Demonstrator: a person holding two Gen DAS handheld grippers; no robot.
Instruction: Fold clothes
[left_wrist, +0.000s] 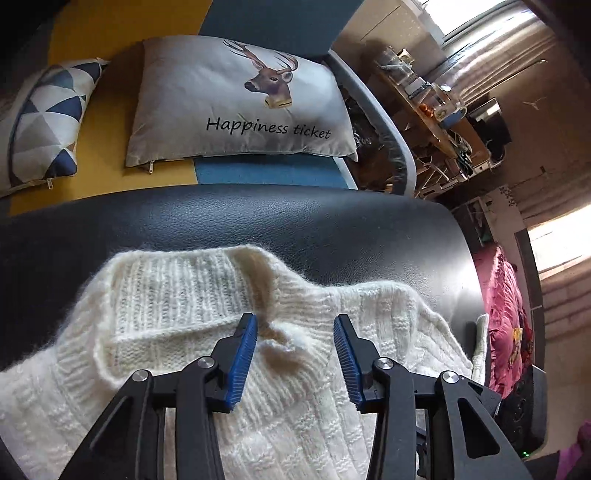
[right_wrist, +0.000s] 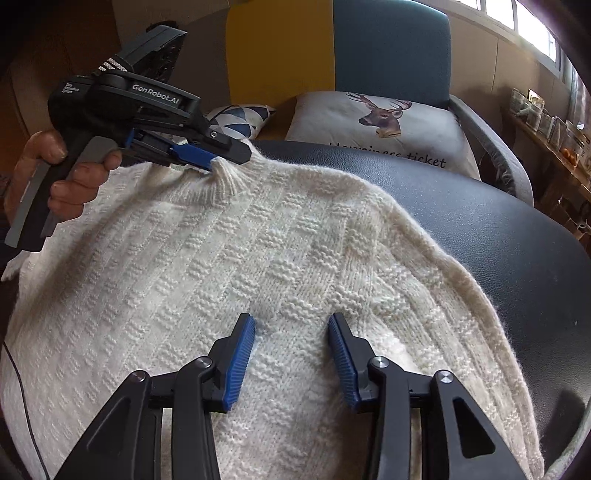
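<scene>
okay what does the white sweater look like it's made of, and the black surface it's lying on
The cream-white knitted sweater looks like soft wool or a fuzzy acrylic yarn: raised block stitches, a ribbed collar, fine hairs along its edges. The black padded surface under it looks like leather or faux leather: a pebbled grain with a dull sheen. Which of the two cannot be told.

Sweater (right_wrist: 280, 258) hem and lower body cut off at the near edge, its left sleeve out of frame, deer pillow (right_wrist: 380, 122) lettering half hidden behind the black surface (right_wrist: 480, 221), shelf (left_wrist: 424, 92) clutter far right — too small to tell
</scene>
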